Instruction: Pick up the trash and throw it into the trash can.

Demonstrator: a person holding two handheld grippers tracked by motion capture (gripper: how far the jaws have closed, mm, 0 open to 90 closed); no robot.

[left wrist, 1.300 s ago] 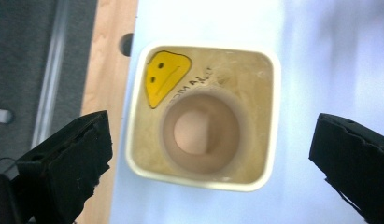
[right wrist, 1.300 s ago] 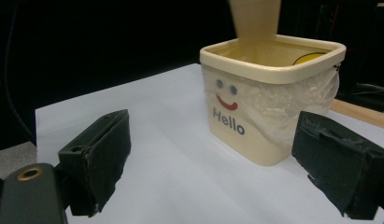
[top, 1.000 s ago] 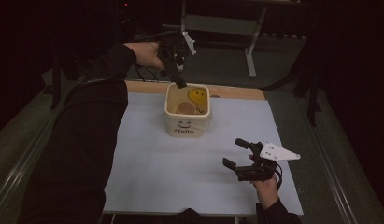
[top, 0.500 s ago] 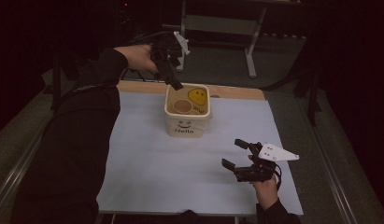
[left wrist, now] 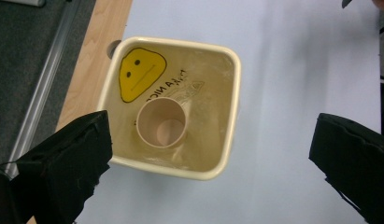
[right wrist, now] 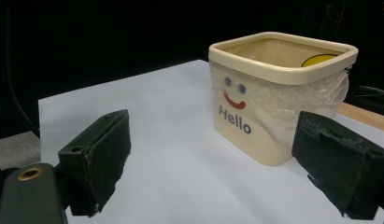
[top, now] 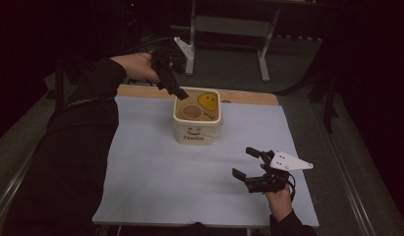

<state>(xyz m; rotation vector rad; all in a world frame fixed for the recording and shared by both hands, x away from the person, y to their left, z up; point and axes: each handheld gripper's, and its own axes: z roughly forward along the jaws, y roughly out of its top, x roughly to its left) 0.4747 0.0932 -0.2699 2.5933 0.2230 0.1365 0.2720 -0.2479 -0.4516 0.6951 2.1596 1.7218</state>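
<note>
Hovering left tongs (top: 176,91) over tub (top: 197,136); cup (left wrist: 161,123) inside

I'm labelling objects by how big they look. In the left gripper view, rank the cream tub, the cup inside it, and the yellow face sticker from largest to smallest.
1. Cream tub, clearly largest.
2. Cup and yellow face sticker: they look about the same size, so I won't rank them.
</note>
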